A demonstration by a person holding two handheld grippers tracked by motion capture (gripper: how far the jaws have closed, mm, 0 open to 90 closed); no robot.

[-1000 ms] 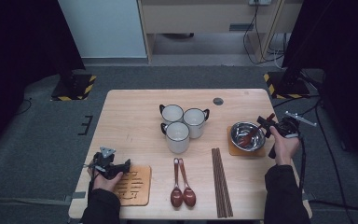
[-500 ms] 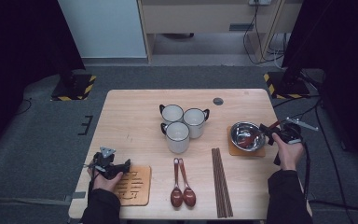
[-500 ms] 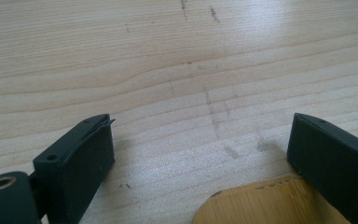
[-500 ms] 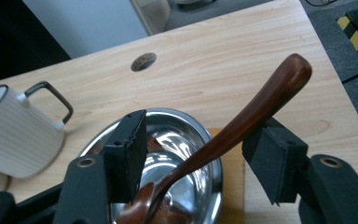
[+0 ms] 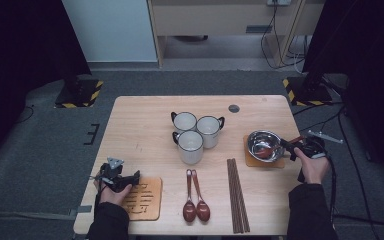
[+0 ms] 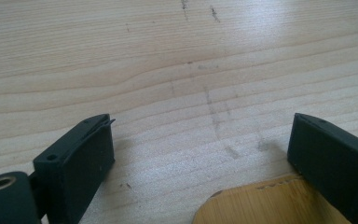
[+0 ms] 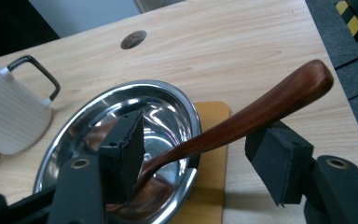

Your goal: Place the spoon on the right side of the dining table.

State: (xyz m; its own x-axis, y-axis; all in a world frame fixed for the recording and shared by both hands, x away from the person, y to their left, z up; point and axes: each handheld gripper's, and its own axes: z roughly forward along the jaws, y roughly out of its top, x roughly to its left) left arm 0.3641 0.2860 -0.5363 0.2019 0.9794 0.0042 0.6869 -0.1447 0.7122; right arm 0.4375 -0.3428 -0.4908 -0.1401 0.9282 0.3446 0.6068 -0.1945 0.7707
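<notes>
Your right gripper [image 7: 200, 163] has just been opening, and its jaws now stand apart on either side of the wooden spoon [image 7: 242, 121]; the handle passes between them, but the pads no longer press on it. The spoon's dark bowl sits down inside the steel bowl [image 7: 168, 102], and its handle leans out over the rim, above the wooden coaster [image 7: 212, 154] under the bowl. A second ago, in the high view, that gripper sat at the bowl's right edge with the spoon, and it has since eased off slightly to the right, beside the steel bowl [image 5: 263, 145]. Judging from this, you have dropped the spoon off where it belongs and this placement looks finished; mind that the leaning handle could tip if you brush it while drawing back. Your left gripper [image 6: 200, 154] rests with jaws wide apart on nothing, over bare table [image 6: 177, 60] at the corner of the near coaster [image 6: 261, 205]. Two more spoons [image 5: 195, 200] and the chopsticks [image 5: 237, 195] lie untouched at the table's near edge.
</notes>
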